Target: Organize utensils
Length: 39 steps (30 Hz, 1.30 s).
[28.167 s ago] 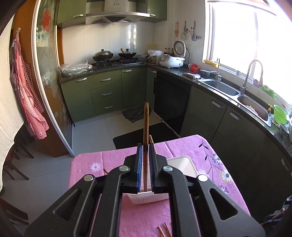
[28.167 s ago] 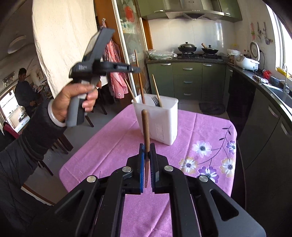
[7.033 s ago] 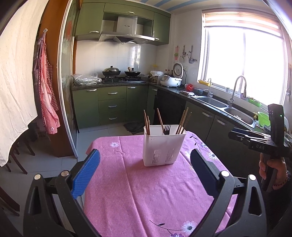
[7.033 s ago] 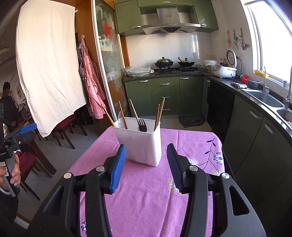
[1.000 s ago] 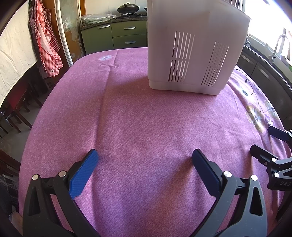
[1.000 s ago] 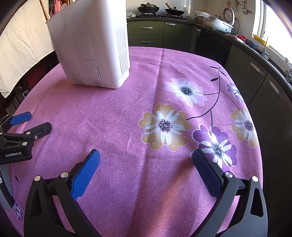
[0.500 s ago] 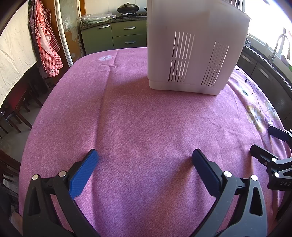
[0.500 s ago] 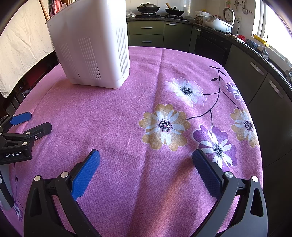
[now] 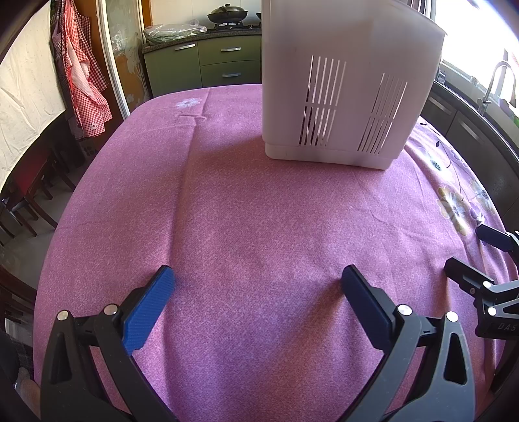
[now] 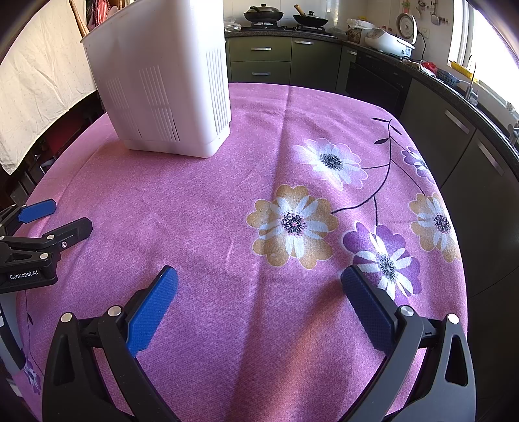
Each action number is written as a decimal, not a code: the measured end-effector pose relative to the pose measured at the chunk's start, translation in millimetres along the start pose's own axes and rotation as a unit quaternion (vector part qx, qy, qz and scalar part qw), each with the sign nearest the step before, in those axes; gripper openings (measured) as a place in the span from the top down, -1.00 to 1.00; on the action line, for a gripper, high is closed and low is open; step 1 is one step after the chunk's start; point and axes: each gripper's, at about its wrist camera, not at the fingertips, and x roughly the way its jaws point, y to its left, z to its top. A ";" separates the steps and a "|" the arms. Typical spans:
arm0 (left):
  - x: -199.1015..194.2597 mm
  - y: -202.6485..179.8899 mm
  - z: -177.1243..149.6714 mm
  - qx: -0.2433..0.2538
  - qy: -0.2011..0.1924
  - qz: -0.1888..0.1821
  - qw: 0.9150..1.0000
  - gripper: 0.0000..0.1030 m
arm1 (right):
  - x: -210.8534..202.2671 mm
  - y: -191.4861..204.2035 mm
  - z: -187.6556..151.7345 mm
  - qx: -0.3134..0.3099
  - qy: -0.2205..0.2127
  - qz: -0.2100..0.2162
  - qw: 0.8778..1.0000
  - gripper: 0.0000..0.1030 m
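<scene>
A white slotted utensil holder (image 9: 343, 81) stands upright on the pink tablecloth (image 9: 246, 220), ahead of both grippers; it also shows in the right wrist view (image 10: 162, 81). A wooden utensil tip (image 10: 78, 19) sticks out of its top; the other contents are hidden. My left gripper (image 9: 256, 279) is wide open and empty, low over the cloth. My right gripper (image 10: 258, 279) is wide open and empty, low over the flowered part of the cloth. Each gripper shows at the edge of the other's view: the right one (image 9: 470, 256), the left one (image 10: 55, 217).
The table edge drops to the dark kitchen cabinets (image 10: 470, 136) on the right and to chairs (image 9: 29, 201) on the left. A stove with pans (image 10: 279, 14) and green drawers stand behind the table.
Nothing has visibly moved over the last second. Seven seconds ago both grippers were held higher and farther back from the holder; before that each was shut on a chopstick.
</scene>
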 end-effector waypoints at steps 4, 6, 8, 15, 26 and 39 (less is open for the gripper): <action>0.3 0.3 0.5 0.000 0.001 -0.001 1.000 -0.90 | 0.1 -0.1 0.0 0.000 0.001 -0.001 1.000 -0.94; 0.8 -1.9 0.9 0.000 0.001 -0.001 1.000 -0.90 | 1.1 1.0 -0.4 0.000 0.001 -0.001 1.000 -0.94; 0.9 -3.7 0.9 0.001 0.002 0.001 1.000 -0.90 | 1.4 -2.4 -1.0 0.001 0.001 0.000 1.000 -0.94; 0.7 -0.6 0.8 0.000 0.001 0.000 1.000 -0.90 | 0.7 -2.3 -2.9 -0.001 0.002 0.000 1.000 -0.93; 0.7 -0.8 0.6 0.000 0.001 -0.001 1.000 -0.90 | 0.5 -1.1 -0.3 -0.001 0.003 -0.001 1.000 -0.94; 1.1 -2.6 0.8 0.000 0.001 0.000 1.000 -0.90 | 0.9 -1.0 -0.6 -0.001 0.003 -0.001 1.000 -0.94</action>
